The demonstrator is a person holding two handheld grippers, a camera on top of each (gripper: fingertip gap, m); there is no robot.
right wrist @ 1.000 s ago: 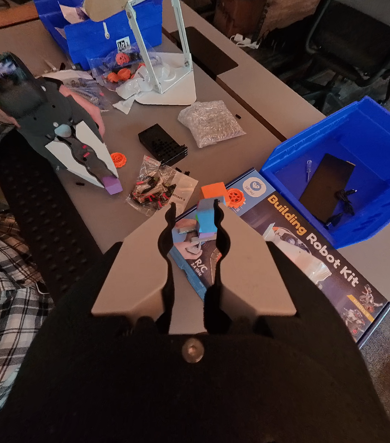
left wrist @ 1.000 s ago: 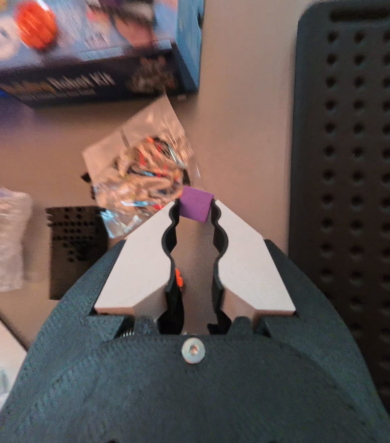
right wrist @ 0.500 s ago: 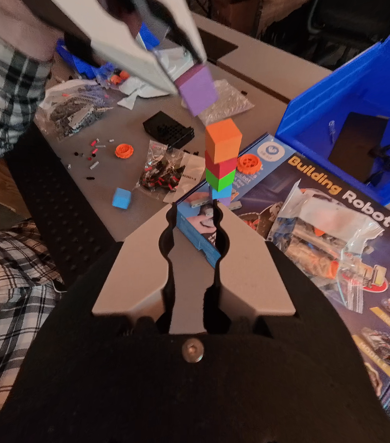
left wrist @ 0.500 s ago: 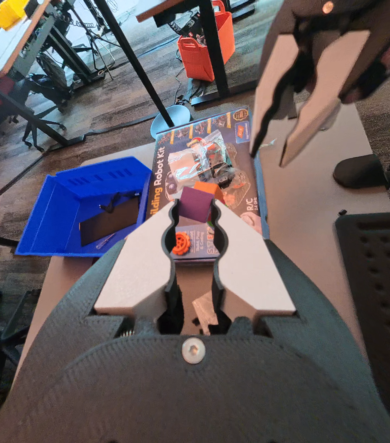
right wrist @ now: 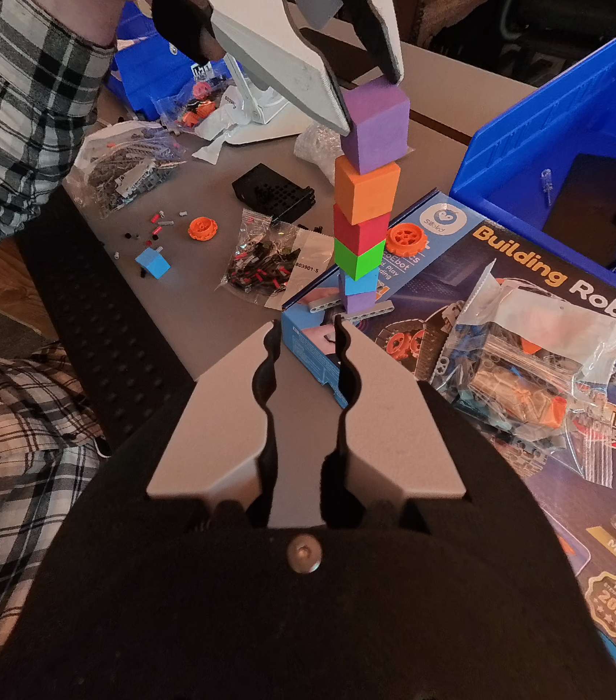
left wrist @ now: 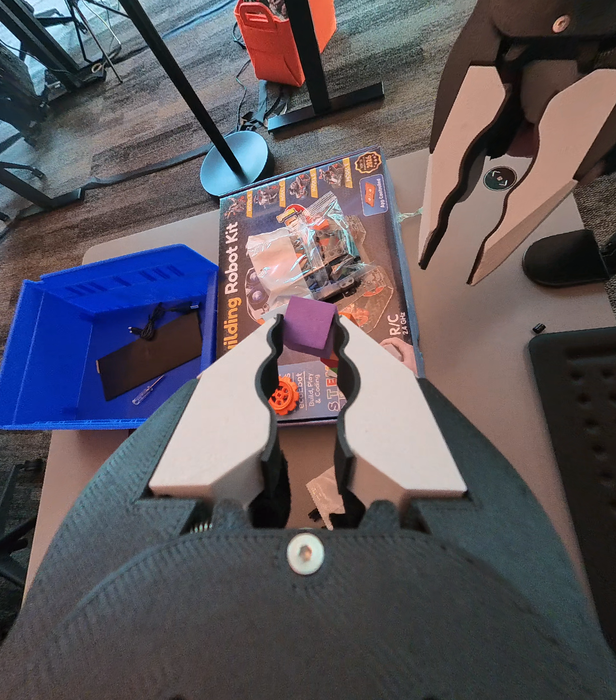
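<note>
At the far left of the right wrist view we see a plaid sleeve (right wrist: 15, 94). Beside it on the table (right wrist: 204, 303) lie a bag of grey parts (right wrist: 128, 170), a loose blue cube (right wrist: 153, 264) and an orange wheel (right wrist: 202, 228). A little further right come a black perforated block (right wrist: 276, 191) and a bag of small parts (right wrist: 265, 261).

In the middle stands a tower of cubes (right wrist: 359, 235) on the near corner of a printed box (right wrist: 450, 272). From the bottom it runs purple, blue, green, red and orange.

The left gripper (left wrist: 308, 320) comes down from above with its fingers closed on a purple cube (right wrist: 376, 125). This cube sits at the very top, touching the orange cube (right wrist: 367, 189) and set slightly askew on it. We cannot tell whether it rests its full weight there.

The right gripper (right wrist: 306, 324) hangs low over the box corner, just in front of the tower's foot. Its fingers are a narrow gap apart and hold nothing.

Further right, a clear bag of parts (right wrist: 526, 378) lies on the box. A second orange wheel (right wrist: 407, 239) lies just beside the tower. At the far right is a blue bin (right wrist: 564, 132) holding a dark flat panel (right wrist: 594, 204).
</note>
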